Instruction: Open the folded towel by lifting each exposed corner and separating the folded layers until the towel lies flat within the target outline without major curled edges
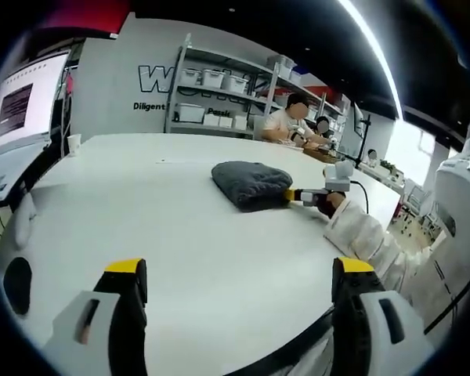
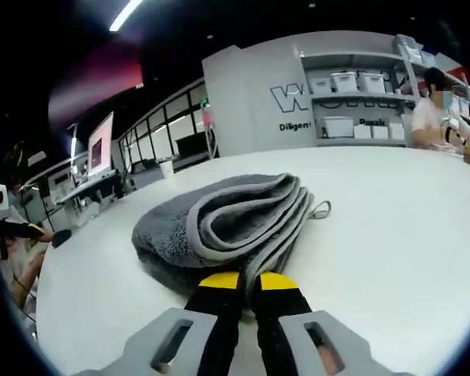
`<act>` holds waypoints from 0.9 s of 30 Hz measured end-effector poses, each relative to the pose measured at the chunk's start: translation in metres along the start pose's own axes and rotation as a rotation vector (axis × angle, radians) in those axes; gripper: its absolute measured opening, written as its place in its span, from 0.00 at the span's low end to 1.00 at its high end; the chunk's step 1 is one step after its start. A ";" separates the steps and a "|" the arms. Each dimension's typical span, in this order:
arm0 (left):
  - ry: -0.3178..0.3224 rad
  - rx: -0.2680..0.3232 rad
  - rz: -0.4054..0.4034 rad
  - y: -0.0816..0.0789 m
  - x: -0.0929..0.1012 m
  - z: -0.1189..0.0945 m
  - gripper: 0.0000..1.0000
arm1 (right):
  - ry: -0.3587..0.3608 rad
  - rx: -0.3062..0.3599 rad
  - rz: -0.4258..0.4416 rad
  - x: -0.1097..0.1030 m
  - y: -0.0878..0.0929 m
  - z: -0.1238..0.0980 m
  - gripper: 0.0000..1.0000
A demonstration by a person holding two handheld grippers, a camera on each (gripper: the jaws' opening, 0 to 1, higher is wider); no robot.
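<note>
A grey towel [image 1: 251, 182] lies folded in a thick bundle on the white table [image 1: 141, 204], past its middle. In the right gripper view the towel [image 2: 227, 219] shows its stacked folded layers and a small loop tag at its right side. My right gripper [image 2: 249, 283] is shut on the towel's near edge, its yellow-tipped jaws almost together. From the left gripper view, the right gripper [image 1: 298, 196] touches the towel's right end, held by a hand in a white sleeve. My left gripper [image 1: 239, 270] is open, jaws wide apart, low over the near table and well short of the towel.
A paper cup [image 1: 74, 142] stands at the table's far left edge. A monitor [image 1: 19, 110] stands to the left. Shelves with white bins [image 1: 215, 78] line the back wall, and people sit at a far table [image 1: 298, 125]. The table's rounded edge [image 1: 298, 345] runs close below.
</note>
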State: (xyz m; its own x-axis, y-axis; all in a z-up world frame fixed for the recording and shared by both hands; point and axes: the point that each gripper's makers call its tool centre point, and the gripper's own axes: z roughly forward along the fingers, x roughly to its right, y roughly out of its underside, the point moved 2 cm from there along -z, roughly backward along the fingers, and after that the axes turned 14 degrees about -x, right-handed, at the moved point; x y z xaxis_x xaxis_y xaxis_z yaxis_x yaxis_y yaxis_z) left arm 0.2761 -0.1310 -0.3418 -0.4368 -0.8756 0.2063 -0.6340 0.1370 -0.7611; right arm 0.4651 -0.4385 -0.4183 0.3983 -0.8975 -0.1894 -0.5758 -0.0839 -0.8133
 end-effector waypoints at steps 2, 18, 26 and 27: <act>0.000 -0.002 0.000 0.000 0.000 0.000 0.97 | 0.003 0.002 0.003 0.004 0.000 -0.001 0.00; -0.006 -0.008 -0.009 0.002 -0.001 0.001 0.96 | 0.015 0.009 0.011 0.034 0.001 -0.008 0.00; -0.001 -0.017 -0.007 0.002 0.000 0.004 0.96 | 0.025 0.012 -0.003 0.050 0.000 -0.011 0.00; -0.002 -0.017 -0.005 0.001 0.000 0.004 0.96 | 0.025 0.013 -0.004 0.052 0.000 -0.011 0.00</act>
State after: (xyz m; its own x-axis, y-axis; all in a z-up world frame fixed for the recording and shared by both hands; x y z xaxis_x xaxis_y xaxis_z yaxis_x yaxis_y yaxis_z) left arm 0.2777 -0.1330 -0.3454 -0.4322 -0.8771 0.2094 -0.6469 0.1399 -0.7496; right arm 0.4784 -0.4897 -0.4220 0.3829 -0.9075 -0.1725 -0.5650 -0.0823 -0.8210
